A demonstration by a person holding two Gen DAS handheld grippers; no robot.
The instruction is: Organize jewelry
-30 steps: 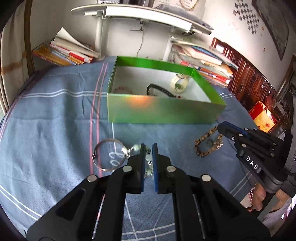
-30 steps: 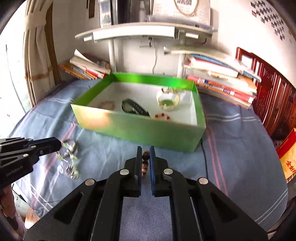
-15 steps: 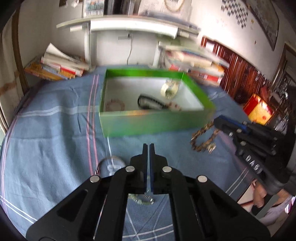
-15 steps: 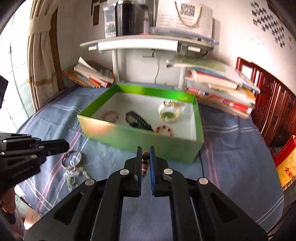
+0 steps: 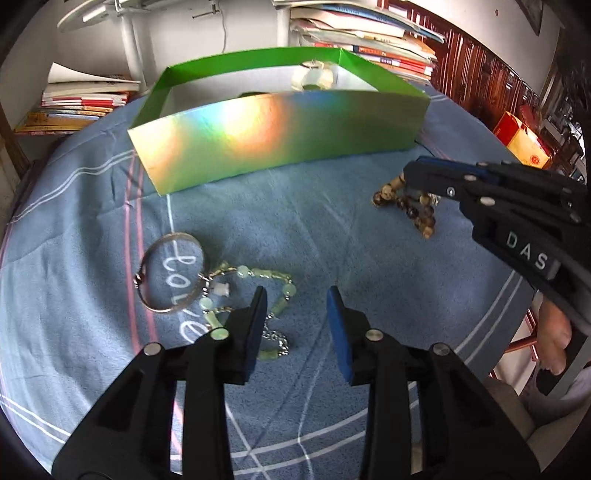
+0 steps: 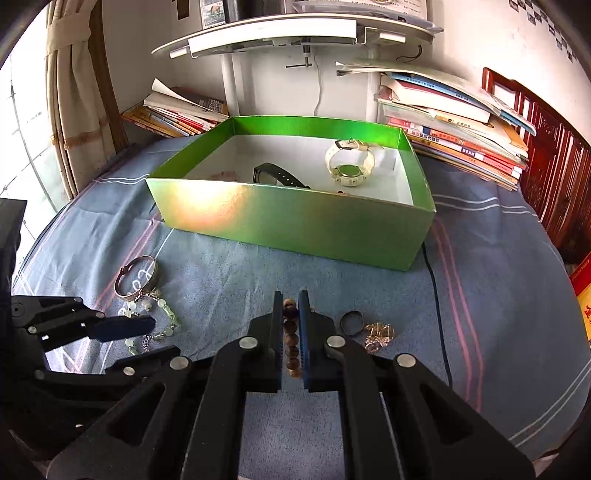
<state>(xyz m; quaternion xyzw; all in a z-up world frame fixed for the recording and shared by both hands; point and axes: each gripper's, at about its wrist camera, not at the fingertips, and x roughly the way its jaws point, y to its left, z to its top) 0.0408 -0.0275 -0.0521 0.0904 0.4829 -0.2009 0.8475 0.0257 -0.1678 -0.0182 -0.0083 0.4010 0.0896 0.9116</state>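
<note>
A green box (image 6: 295,225) stands on the blue cloth and holds a white watch (image 6: 349,162) and a black band (image 6: 279,176). My left gripper (image 5: 297,299) is open and empty, low over a pale green bead bracelet (image 5: 258,275) joined to a silver bangle (image 5: 171,273). My right gripper (image 6: 291,301) is shut on a brown bead bracelet (image 6: 291,343). That bracelet also shows in the left wrist view (image 5: 404,206), hanging from the right gripper (image 5: 410,173). The left gripper also shows in the right wrist view (image 6: 147,338).
A dark ring (image 6: 351,320) and a gold chain (image 6: 378,334) lie on the cloth right of my right gripper. Stacks of books (image 6: 454,122) and a white shelf stand (image 6: 295,35) are behind the box. A black cable (image 6: 437,317) runs along the cloth.
My left gripper has opened and let go of the green bead bracelet, which now lies on the cloth. It has dropped lower. My right gripper stays shut on the brown beads.
</note>
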